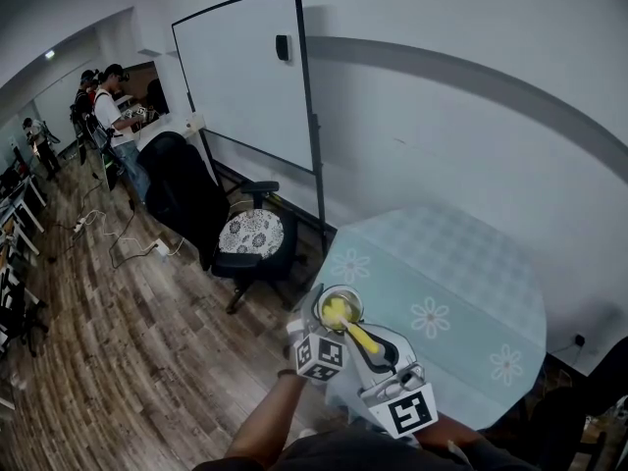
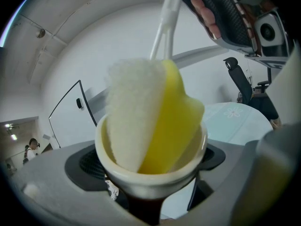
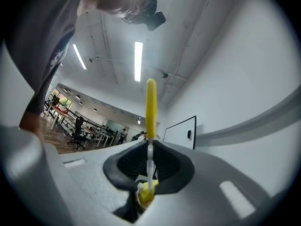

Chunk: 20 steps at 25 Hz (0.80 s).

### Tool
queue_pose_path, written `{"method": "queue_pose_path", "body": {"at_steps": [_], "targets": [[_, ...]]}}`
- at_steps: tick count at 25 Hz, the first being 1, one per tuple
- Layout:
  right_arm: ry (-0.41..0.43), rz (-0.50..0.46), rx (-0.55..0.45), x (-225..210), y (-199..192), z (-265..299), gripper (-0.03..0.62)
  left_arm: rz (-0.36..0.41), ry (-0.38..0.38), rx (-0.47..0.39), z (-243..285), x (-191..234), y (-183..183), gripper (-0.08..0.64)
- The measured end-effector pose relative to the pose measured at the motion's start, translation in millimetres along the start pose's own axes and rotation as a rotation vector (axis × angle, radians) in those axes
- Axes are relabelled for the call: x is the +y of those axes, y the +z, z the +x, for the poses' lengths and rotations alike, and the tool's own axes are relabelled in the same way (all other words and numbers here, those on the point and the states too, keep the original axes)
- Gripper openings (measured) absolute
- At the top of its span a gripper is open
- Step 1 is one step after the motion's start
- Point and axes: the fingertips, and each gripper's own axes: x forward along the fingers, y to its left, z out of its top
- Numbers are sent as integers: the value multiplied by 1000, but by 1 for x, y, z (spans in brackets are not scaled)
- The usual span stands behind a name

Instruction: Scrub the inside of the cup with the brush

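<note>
The left claw is pinching the cup, its two jaws pressed against opposite sides of the cream wall just below the rim, with the mouth facing up. The right claw is clamped on the thin white stem of the brush; the yellow handle runs back beyond the jaws, and the head points away from them into the cup. That head, half white and half yellow sponge, sits inside the cup, touching the inner wall and rising above the rim. In the head view, both claws and the cup are close together at the near left edge of the flowered tabletop.
</note>
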Motion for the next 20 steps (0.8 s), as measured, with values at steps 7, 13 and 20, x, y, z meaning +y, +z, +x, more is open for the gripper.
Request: {"method": "queue_pose_path", "body": {"at_steps": [7, 13, 20], "targets": [[-15, -23, -4, -5, 3, 2, 38, 7, -12, -2, -2, -8, 1, 557], [-39, -19, -13, -12, 5, -1, 38, 1, -18, 2, 0, -12, 1, 557], [-26, -17, -27, -13, 14, -14, 37, -39, 17, 50, 8, -6, -9, 557]]}}
